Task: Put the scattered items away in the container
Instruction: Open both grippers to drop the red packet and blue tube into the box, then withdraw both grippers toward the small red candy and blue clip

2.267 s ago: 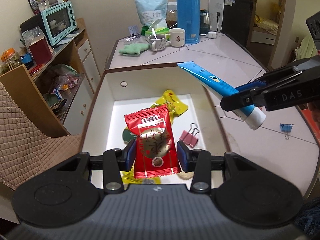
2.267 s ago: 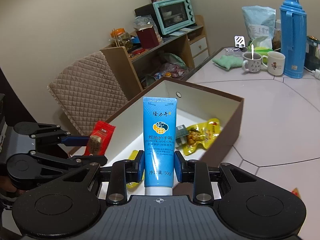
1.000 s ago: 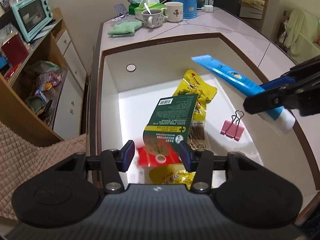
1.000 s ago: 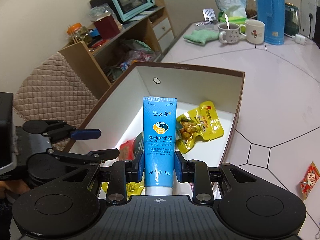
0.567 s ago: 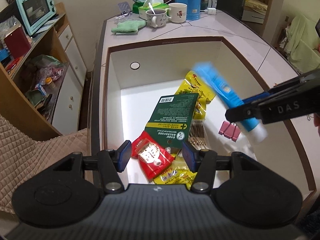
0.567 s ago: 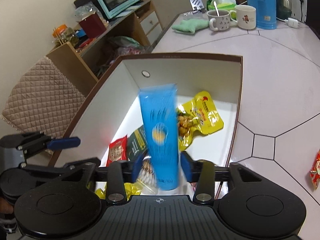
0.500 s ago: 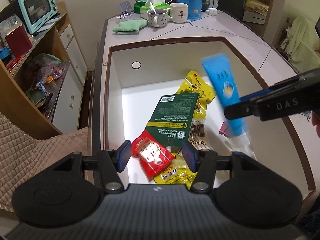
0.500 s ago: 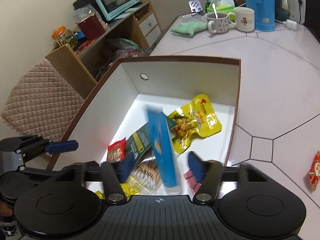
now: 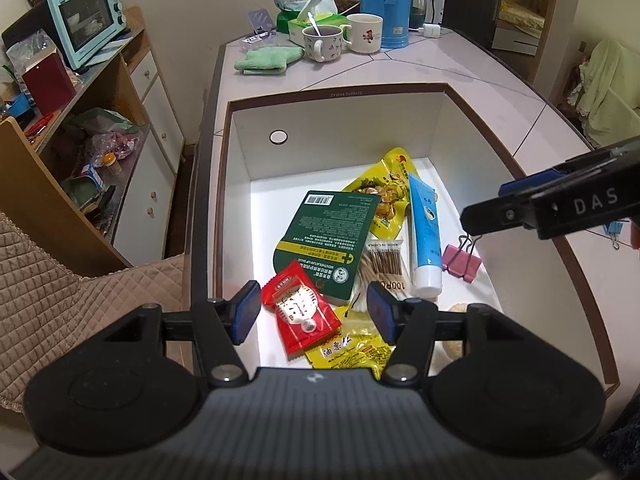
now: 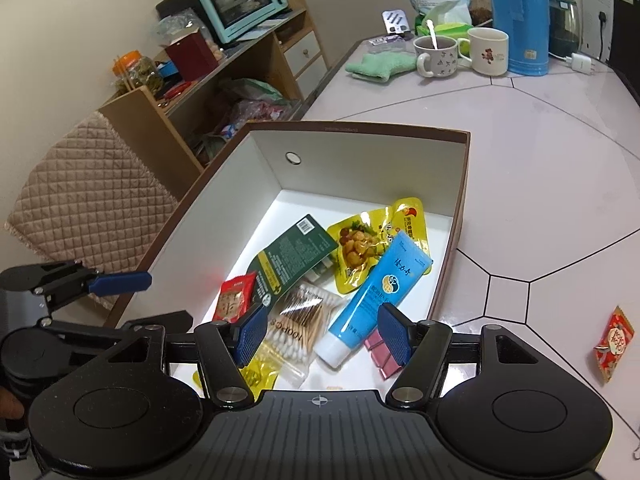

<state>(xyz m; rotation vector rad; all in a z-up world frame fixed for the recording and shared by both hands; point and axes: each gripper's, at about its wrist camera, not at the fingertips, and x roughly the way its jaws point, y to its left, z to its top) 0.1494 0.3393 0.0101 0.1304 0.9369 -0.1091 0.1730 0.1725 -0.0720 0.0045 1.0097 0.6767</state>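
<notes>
The brown-rimmed white cardboard box [image 9: 340,136] holds my blue hand-cream tube [image 10: 372,292], lying right of the green packet [image 9: 328,240]. My right gripper [image 10: 320,334] hangs spread and empty; the left gripper [image 9: 314,310], jaws just widening, holds nothing above the red sachet [image 9: 302,312].

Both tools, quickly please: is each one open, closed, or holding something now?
Left tool: open, holding nothing; jaws just opened further.
Right tool: open, holding nothing; blue tube lies in the box.
</notes>
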